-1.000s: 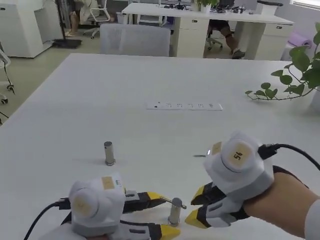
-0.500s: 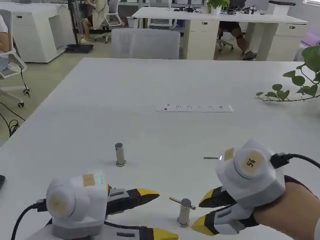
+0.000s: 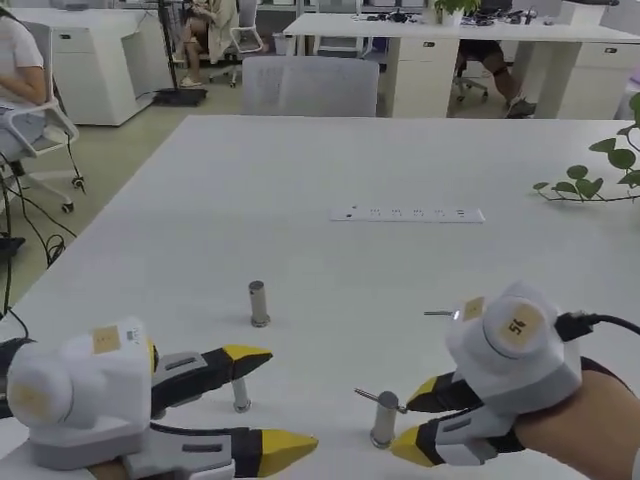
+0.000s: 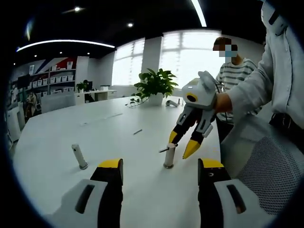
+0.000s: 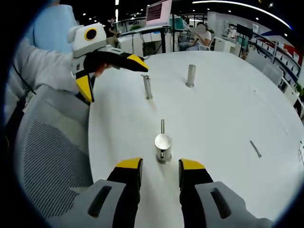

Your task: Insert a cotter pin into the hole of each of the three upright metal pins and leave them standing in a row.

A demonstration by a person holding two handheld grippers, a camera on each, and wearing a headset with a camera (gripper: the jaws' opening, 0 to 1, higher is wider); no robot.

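Left hand-held gripper [image 3: 288, 398]: jaws wide apart, empty. Right hand-held gripper [image 3: 403, 430]: jaws parted, empty, just beside metal pin [image 3: 384, 422] on bench [image 3: 350, 160].

White desks [image 3: 440, 28], grey chair [image 3: 308, 86], leafy plant [image 4: 154, 84].

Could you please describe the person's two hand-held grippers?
Both the left hand-held gripper and the right hand-held gripper have rounded white housings, black jaws with yellow tips and a black cable. The right carries a round tan numbered sticker, the left a square one. The sleeves are pale.
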